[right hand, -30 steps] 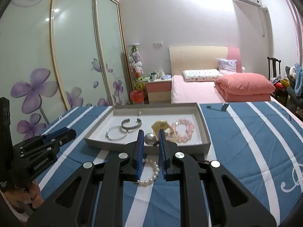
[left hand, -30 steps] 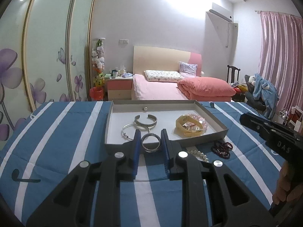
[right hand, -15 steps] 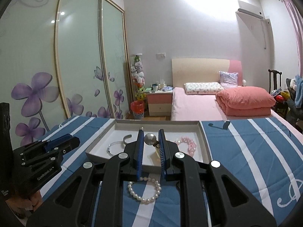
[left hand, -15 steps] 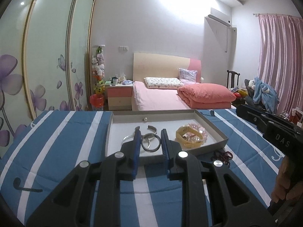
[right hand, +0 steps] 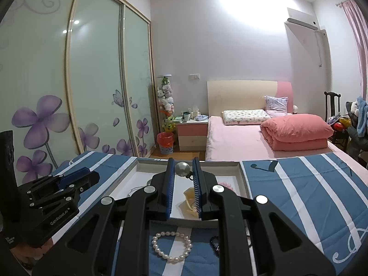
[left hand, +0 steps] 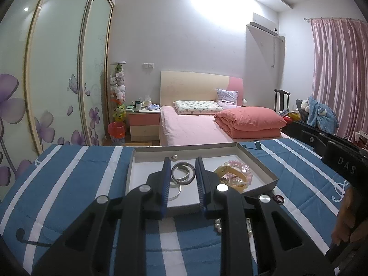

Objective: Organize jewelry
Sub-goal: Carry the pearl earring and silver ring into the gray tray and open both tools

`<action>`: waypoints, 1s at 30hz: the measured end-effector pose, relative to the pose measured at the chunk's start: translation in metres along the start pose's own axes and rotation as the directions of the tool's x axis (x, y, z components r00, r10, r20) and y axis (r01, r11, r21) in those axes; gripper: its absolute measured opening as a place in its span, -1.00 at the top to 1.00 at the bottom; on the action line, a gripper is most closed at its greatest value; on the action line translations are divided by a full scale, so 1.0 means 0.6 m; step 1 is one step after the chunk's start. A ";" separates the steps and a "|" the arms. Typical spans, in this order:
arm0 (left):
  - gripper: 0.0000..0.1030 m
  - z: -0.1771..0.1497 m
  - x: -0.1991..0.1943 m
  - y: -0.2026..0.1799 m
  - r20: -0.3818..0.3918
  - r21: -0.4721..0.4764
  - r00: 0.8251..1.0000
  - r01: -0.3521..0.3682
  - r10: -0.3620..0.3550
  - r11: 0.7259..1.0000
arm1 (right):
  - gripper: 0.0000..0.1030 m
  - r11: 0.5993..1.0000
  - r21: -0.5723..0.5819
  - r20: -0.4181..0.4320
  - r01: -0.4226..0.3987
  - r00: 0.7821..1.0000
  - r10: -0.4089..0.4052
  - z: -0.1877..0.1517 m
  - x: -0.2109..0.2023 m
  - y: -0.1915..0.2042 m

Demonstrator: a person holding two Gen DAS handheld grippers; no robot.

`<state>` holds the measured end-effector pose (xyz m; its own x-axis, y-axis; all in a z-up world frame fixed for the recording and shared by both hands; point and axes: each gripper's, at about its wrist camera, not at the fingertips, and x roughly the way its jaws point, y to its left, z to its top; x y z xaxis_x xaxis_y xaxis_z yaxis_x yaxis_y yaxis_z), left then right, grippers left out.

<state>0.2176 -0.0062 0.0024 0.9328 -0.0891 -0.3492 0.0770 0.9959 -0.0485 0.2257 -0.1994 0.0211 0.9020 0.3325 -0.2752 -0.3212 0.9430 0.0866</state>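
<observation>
blue-white striped cloth (left hand: pixel 69 184), pink curtain (left hand: pixel 338 73)

The room is lit from above by a strong ceiling source, and a blown-out white patch is cast on the back wall (left hand: pixel 207 7) in both views. Small glints are reflected in the glass wardrobe doors (right hand: pixel 96 69). A cool bluish cast is seen throughout. Straight lines are bowed by the fisheye lens, and the corners are cut off by a black vignette. The near gripper bodies are rendered dark with little detail, and soft shadows are thrown onto the striped cloth (left hand: pixel 69 184).
</observation>
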 end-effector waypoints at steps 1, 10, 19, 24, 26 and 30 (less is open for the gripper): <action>0.58 0.003 0.006 0.000 -0.001 0.000 1.000 -0.003 0.003 1.000 | 0.68 1.000 -0.001 0.001 0.004 1.000 -0.004 0.002 0.003 -0.001; 0.58 0.026 0.086 0.010 -0.010 -0.015 0.999 -0.034 0.034 0.999 | 0.68 1.000 0.019 -0.028 0.020 0.999 -0.019 0.023 0.078 -0.021; 0.58 0.020 0.190 0.023 -0.104 -0.038 0.994 -0.042 0.038 0.998 | 0.68 0.998 0.066 -0.194 0.004 0.981 0.009 -0.004 0.195 -0.038; 0.57 0.014 0.214 0.021 -0.124 -0.033 0.992 -0.034 0.030 0.999 | 0.21 0.997 0.071 -0.225 -0.014 0.974 0.029 -0.012 0.203 -0.038; 0.57 0.013 0.224 0.021 -0.131 -0.033 0.991 -0.031 0.027 0.999 | 0.18 0.997 0.070 -0.213 -0.006 0.977 0.021 -0.012 0.194 -0.043; 0.57 0.009 0.245 0.019 -0.151 -0.033 0.988 -0.030 0.025 0.999 | 0.18 0.996 0.084 -0.208 0.010 0.978 0.007 -0.010 0.181 -0.059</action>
<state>0.3573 -0.0080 -0.0446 0.8705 -0.0664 -0.4877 0.0375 0.9969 -0.0689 0.3334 -0.1968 -0.0179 0.8200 0.3300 -0.4676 -0.2863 0.9440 0.1641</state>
